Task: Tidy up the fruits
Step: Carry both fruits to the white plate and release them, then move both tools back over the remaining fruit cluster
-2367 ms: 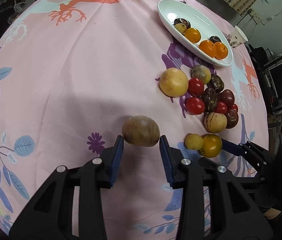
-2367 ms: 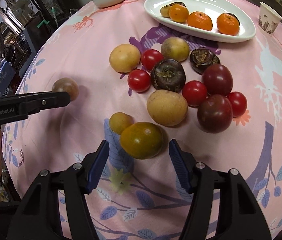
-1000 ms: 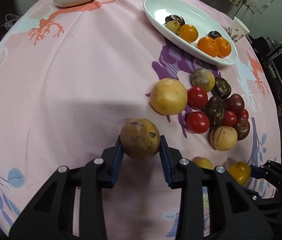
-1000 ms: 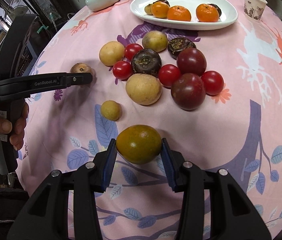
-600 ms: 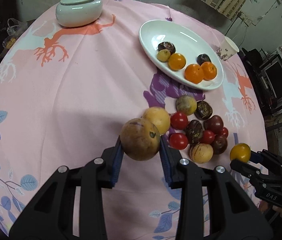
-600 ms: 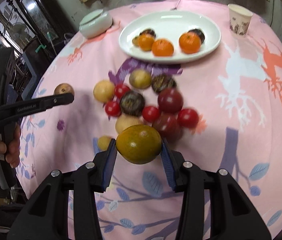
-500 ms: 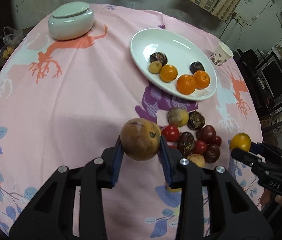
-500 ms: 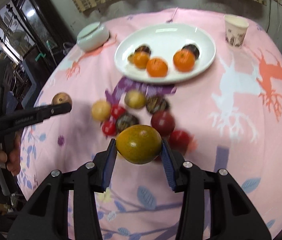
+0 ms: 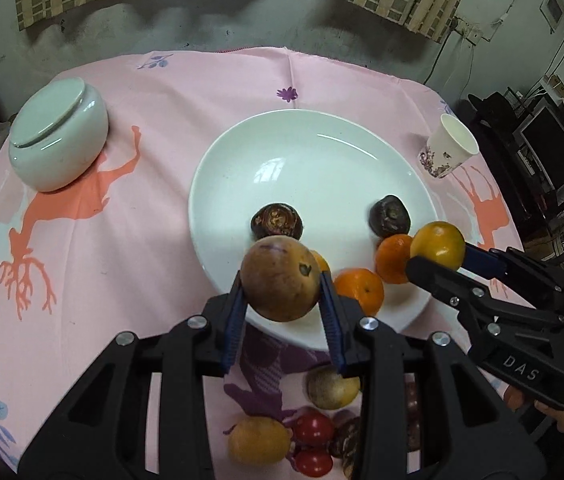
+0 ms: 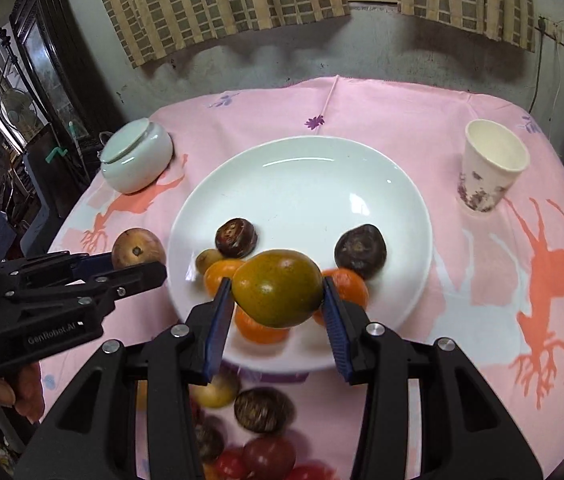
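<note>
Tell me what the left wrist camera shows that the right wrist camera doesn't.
Only the left wrist view shows the big yellow fruit on the cloth below the plate, sharply.

Only the right wrist view shows the dark cabinet at the left.

Both show the white plate, paper cup, lidded ceramic jar, the left gripper shut on a brown fruit and the right gripper shut on a greenish-orange fruit.

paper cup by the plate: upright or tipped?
Upright. The paper cup stands on its base on the pink tablecloth, open mouth up, nothing visible inside.
</note>
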{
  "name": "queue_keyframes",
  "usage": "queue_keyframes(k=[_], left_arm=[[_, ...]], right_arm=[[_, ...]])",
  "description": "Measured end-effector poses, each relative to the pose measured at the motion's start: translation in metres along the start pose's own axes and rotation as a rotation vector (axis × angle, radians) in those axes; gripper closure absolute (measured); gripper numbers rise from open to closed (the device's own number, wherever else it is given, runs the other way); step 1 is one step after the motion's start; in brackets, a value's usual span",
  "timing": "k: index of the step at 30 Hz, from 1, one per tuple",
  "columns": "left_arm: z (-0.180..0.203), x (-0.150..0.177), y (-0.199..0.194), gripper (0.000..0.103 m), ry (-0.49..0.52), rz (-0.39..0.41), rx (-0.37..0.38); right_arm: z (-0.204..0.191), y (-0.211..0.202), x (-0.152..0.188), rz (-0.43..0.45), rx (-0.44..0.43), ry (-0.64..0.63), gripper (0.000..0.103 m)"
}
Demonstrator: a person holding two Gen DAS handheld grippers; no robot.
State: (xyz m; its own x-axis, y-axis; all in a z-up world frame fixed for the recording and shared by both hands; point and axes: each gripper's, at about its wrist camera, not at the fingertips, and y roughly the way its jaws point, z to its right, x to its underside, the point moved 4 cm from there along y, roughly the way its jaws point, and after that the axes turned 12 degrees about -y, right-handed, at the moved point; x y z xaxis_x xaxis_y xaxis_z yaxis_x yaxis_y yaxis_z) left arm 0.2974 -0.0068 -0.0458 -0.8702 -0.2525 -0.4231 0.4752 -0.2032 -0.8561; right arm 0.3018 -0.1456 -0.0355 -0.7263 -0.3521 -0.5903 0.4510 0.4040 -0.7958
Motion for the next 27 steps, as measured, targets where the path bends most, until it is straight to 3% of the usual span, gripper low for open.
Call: queue_keyframes(k=[12,14,15,18,22,27], left_arm=[[-0.010,-0.014,0.034,0.066,-0.046,-0.021,-0.004],[-0.009,-0.014,0.026,0.049,-0.043,0.004,-0.010],[-0.009,-0.012,0.021,0.047,-0.041,0.019,-0.016],[-0.009,-0.005,0.005,0.040,-0.037,0.034,-0.016],[-0.020,0.020,-0.021,0.022,-0.066,0.042,-0.019],[-0.046,0.076,-0.042,0.017,-0.147,-0.017,-0.018]], right_arm=[[0.009,0.044,-0.005,-0.051,0.047,-0.040,0.055],[0.009,0.043,-0.005,-0.046,0.061,-0.028,0.038],[0.010,0.040,-0.004,-0.030,0.063,-0.016,0.037],[0.010,0.025,0.002,-0.010,0.049,0.007,0.037],[0.010,-0.006,0.027,-0.004,0.031,0.040,0.036],[0.015,-0.035,0.088,-0.081,0.031,0.136,0.035]])
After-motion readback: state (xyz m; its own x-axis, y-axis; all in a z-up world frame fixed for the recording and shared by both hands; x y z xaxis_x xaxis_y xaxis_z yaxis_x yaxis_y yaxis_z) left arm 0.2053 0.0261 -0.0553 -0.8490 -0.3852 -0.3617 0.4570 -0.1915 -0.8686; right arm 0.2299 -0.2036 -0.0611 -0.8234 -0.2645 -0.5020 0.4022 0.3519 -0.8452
